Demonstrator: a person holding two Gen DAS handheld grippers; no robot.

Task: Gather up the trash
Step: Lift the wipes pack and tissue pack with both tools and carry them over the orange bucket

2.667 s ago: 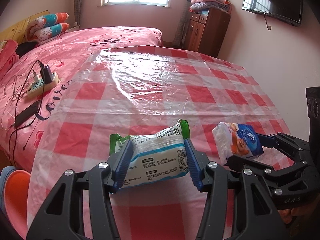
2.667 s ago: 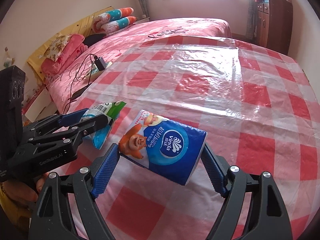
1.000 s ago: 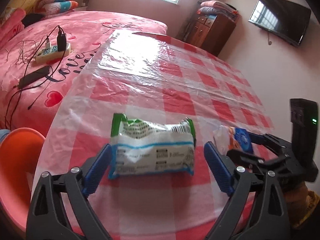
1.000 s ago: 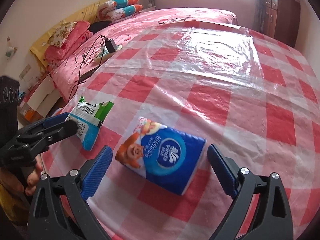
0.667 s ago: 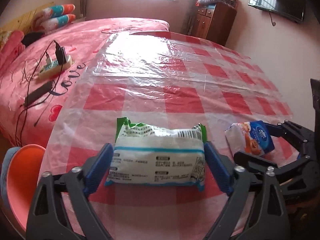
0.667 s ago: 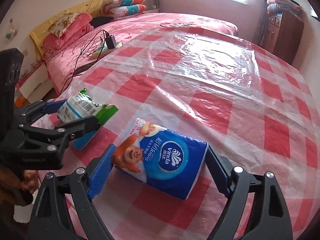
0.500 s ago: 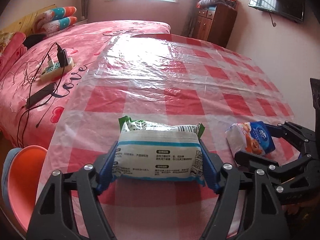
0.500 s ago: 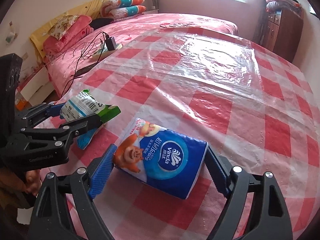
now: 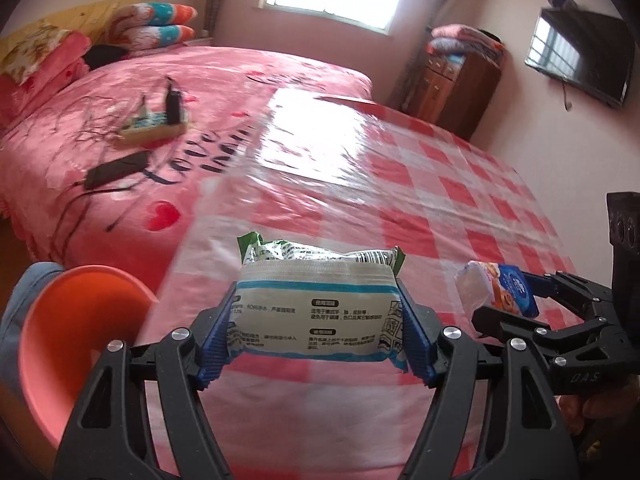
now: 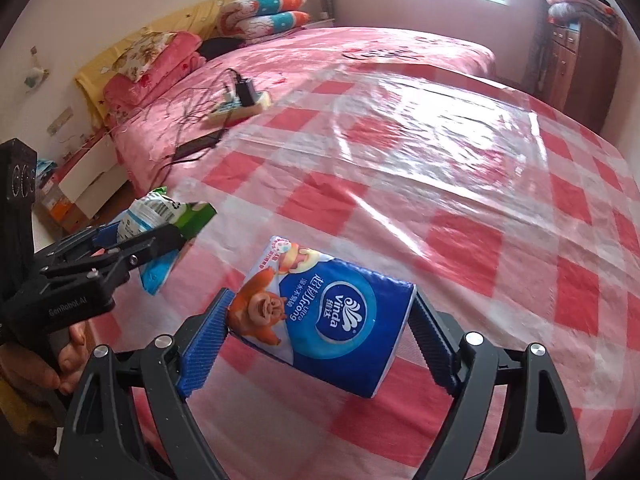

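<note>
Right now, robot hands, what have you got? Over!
Left gripper shut on white wipes pack. Right gripper shut on blue tissue pack. Orange bin open at left, nothing in the way.

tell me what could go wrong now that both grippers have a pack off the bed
1. The left gripper holds the soft wipes pack only by its two ends; it could buckle and slip out.
2. The tissue pack sits tilted in the right gripper, so it might twist free on a quick swing.
3. The orange bin lies at the left; the right gripper would have to cross the left one and might bump it.
</note>
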